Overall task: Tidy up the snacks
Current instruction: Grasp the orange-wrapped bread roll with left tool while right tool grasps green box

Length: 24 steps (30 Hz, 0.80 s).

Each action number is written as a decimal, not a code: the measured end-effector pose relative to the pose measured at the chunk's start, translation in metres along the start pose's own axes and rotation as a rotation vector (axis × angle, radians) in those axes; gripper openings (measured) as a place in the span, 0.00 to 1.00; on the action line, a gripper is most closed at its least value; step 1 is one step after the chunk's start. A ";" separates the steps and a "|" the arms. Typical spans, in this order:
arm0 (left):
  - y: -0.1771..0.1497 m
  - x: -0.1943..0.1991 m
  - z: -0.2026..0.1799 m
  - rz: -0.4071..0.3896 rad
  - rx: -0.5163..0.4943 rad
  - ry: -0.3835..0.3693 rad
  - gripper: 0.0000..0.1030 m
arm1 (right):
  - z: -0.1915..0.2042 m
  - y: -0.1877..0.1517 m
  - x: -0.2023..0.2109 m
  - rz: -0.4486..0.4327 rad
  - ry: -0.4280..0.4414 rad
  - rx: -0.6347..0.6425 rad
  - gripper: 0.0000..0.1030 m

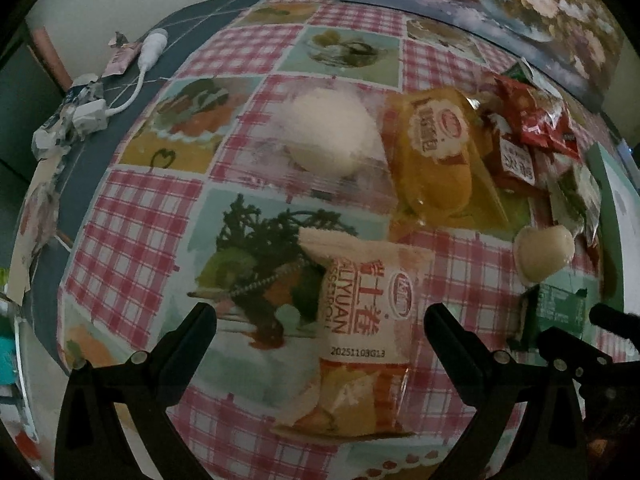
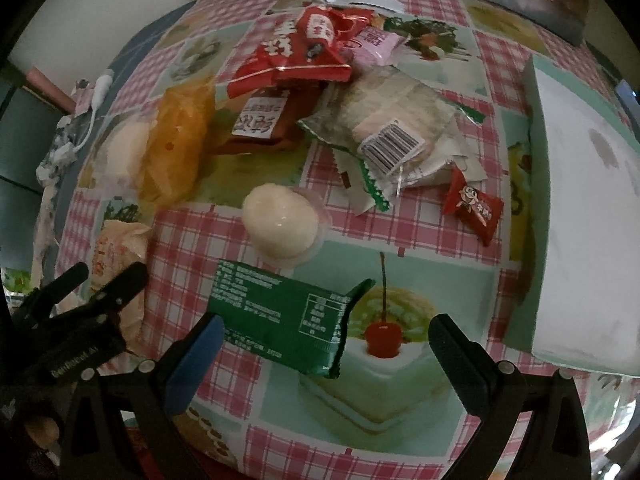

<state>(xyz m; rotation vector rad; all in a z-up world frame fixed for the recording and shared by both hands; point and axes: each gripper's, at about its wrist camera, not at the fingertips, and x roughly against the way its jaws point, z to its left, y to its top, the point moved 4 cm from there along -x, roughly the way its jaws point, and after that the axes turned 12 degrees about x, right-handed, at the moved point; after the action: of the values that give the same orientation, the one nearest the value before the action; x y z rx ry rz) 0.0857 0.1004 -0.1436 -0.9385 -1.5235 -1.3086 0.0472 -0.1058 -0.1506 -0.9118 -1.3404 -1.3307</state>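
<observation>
My left gripper (image 1: 320, 320) is open, its fingers on either side of a white-and-orange cheese roll packet (image 1: 362, 332) lying on the checked tablecloth. Beyond it lie a white round bun (image 1: 332, 132) in clear wrap and an orange bread packet (image 1: 436, 156). My right gripper (image 2: 326, 338) is open, with a green snack packet (image 2: 280, 316) lying between its fingers. A white jelly cup (image 2: 282, 222) sits just beyond. Red packets (image 2: 298, 50), a clear barcode packet (image 2: 392, 128) and a small red candy (image 2: 474, 206) lie farther off. The left gripper shows in the right wrist view (image 2: 104, 276).
A white box with a pale green edge (image 2: 580, 220) stands at the right. A white cable and adapter (image 1: 120, 88) and crumpled wrappers (image 1: 60, 128) lie at the table's left rim. A floral picture (image 1: 500, 4) leans at the back.
</observation>
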 end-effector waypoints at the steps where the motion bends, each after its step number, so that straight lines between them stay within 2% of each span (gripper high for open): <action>1: -0.001 0.000 -0.001 0.002 -0.004 0.000 1.00 | 0.005 0.000 -0.001 -0.003 -0.003 0.008 1.00; 7: -0.008 0.001 -0.004 -0.001 -0.010 0.022 1.00 | 0.024 0.001 -0.005 0.001 -0.022 0.074 1.00; 9: -0.010 0.001 -0.004 -0.004 -0.010 0.027 0.98 | 0.031 0.002 -0.009 0.017 -0.040 0.102 1.00; 11: -0.010 -0.002 -0.002 -0.006 -0.019 0.069 0.98 | 0.035 0.002 -0.016 0.042 -0.054 0.118 0.99; 13: -0.011 -0.005 0.002 0.002 -0.017 0.064 0.98 | 0.038 0.002 -0.020 0.049 -0.074 0.129 0.99; 16: -0.013 -0.005 0.002 0.007 -0.019 0.053 0.96 | 0.043 0.004 -0.019 0.030 -0.070 0.136 0.93; 19: -0.014 -0.003 -0.002 -0.001 -0.034 0.063 0.90 | 0.052 0.006 -0.012 0.014 -0.076 0.150 0.81; 22: -0.016 0.002 -0.006 0.001 -0.035 0.036 0.71 | 0.053 0.010 -0.003 0.003 -0.074 0.159 0.72; 24: -0.018 0.007 -0.013 0.006 -0.031 0.014 0.52 | 0.055 0.010 0.002 -0.001 -0.071 0.156 0.68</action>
<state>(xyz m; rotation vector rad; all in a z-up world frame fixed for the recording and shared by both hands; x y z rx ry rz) 0.0688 0.0844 -0.1421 -0.9509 -1.4923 -1.3353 0.0485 -0.0506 -0.1407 -0.8585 -1.4776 -1.1856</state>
